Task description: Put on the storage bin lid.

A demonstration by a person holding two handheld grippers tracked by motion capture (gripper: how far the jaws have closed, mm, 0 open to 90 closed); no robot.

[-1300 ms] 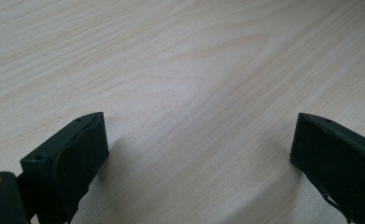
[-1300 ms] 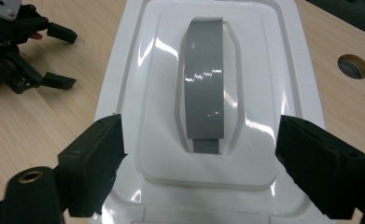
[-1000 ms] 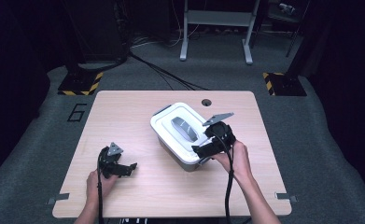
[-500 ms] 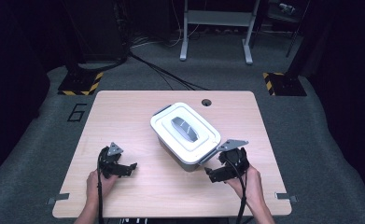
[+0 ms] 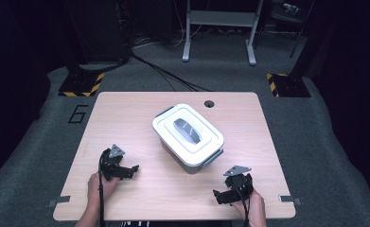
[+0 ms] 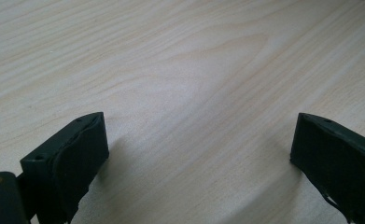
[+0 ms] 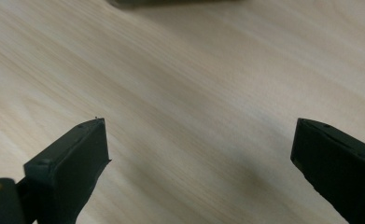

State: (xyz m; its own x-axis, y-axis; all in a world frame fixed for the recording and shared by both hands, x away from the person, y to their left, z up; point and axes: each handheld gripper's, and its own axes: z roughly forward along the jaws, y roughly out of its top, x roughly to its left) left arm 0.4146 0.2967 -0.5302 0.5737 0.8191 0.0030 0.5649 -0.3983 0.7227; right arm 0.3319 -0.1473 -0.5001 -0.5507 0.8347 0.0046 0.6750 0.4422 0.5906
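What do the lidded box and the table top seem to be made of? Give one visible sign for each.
Box: probably plastic, with a smooth white lid of even colour, rounded moulded corners and grey side clips. Table: wood or a wood-look laminate, matt and pale, with long grain lines clear in both gripper views; which of the two, the look leaves open.

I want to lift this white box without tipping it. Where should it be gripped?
Probably the grey handle on the white box lid: it sits central and raised. Come from above, jaws across its narrow width. Whether the lid is latched cannot be told.
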